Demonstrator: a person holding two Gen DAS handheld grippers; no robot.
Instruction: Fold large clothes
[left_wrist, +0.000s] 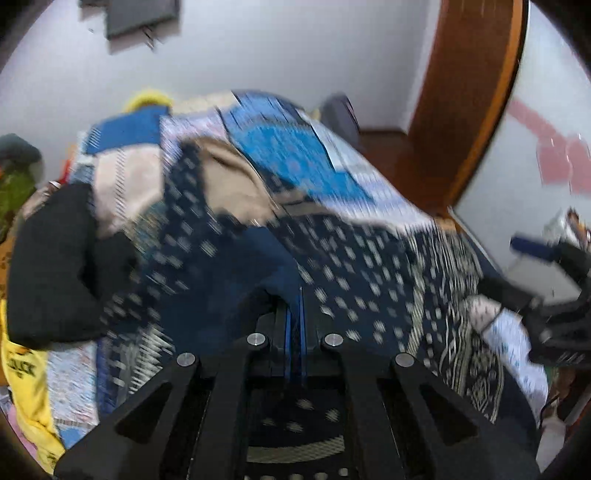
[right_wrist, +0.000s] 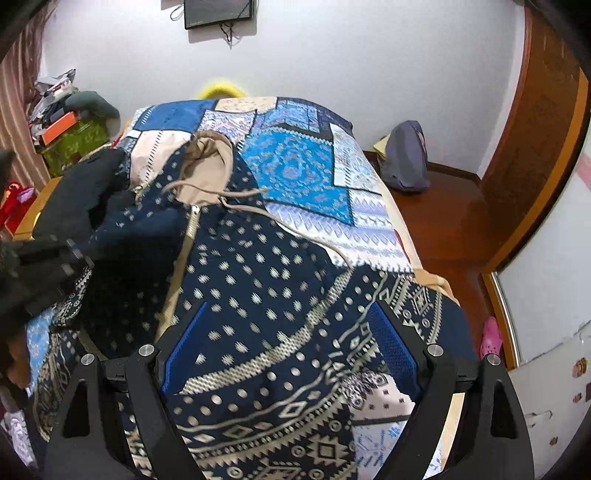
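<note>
The left gripper (left_wrist: 294, 317) has its blue-padded jaws pressed together on a fold of the navy hooded jacket with cream dots and geometric borders (left_wrist: 332, 266), pinching the fabric at its near edge; this view is smeared by blur. The right gripper (right_wrist: 291, 347) stands wide, its two blue pads (right_wrist: 184, 343) apart over the jacket's patterned hem with nothing clamped between them; whether the pads touch the cloth cannot be told. The jacket lies spread on the near half of a bed covered by a blue, white and beige patchwork bedspread (right_wrist: 295, 162), with its beige hood (right_wrist: 210, 166) and drawstrings toward the far end and its cream zip running down the middle. A black garment (right_wrist: 81, 192) lies on the left of the bed beside the jacket's shoulder, and in the left wrist view a yellow printed cloth (left_wrist: 26, 373) hangs at the near left. On the reddish wooden floor to the right of the bed sits a grey-blue bag (right_wrist: 406, 158), with a wooden door frame (right_wrist: 535, 140) beyond it. A dark flat screen (right_wrist: 218, 13) hangs on the far white wall.
</note>
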